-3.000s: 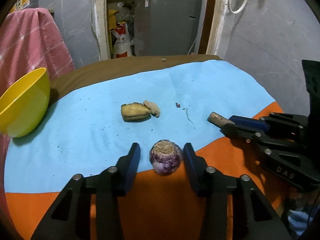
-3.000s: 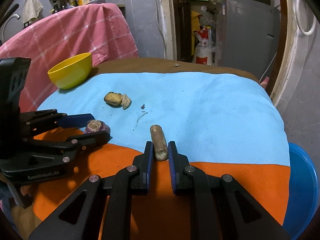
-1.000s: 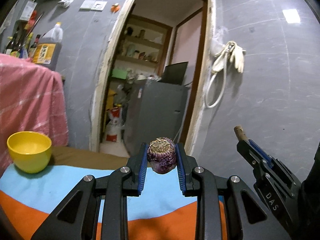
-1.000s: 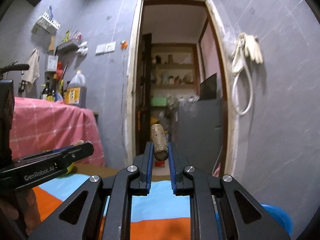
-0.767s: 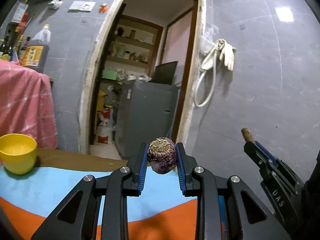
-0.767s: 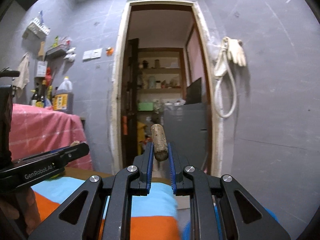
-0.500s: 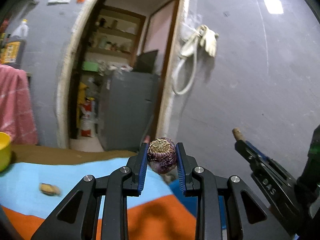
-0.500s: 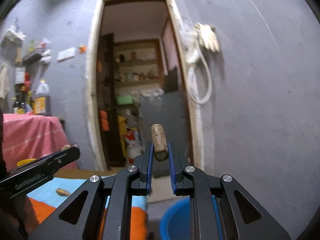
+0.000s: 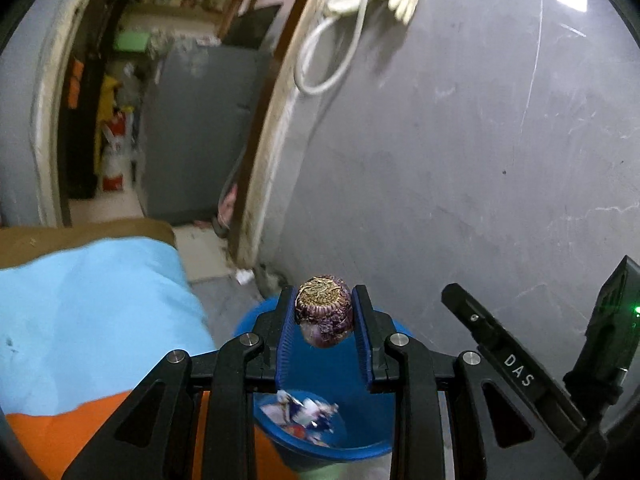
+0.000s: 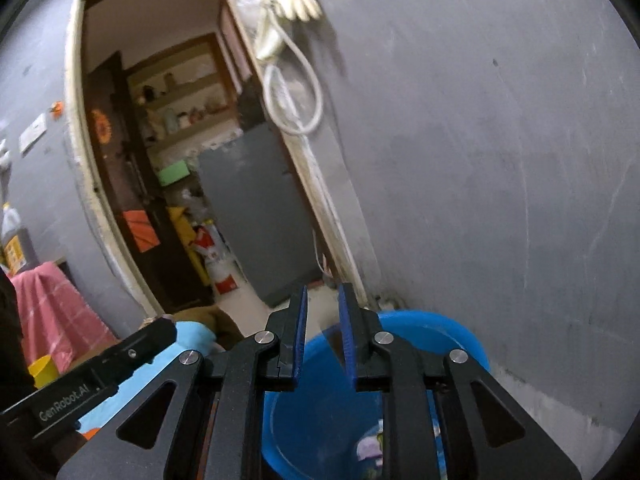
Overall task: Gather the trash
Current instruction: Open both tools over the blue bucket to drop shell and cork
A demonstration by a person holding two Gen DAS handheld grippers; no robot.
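Observation:
My left gripper (image 9: pixel 324 312) is shut on a purple onion piece (image 9: pixel 324 316) and holds it above the blue trash bucket (image 9: pixel 360 450), which has scraps of wrappers inside. My right gripper (image 10: pixel 323 320) is open with nothing between its blue pads; it hangs over the same blue bucket (image 10: pixel 460 340). The brown stick piece it held is out of sight. The right gripper also shows at the right of the left wrist view (image 9: pixel 452 296). The left gripper shows at the lower left of the right wrist view (image 10: pixel 160 330).
The table with the light blue and orange cloth (image 9: pixel 80 320) lies to the left of the bucket. A grey wall (image 9: pixel 480 160) stands close behind the bucket. A doorway (image 10: pixel 180 180) opens to a storeroom. A yellow bowl (image 10: pixel 40 366) sits far left.
Both grippers swung right and tipped down over the blue bucket. The right gripper opened and the brown stick piece is gone from it. The left gripper still holds the onion piece.

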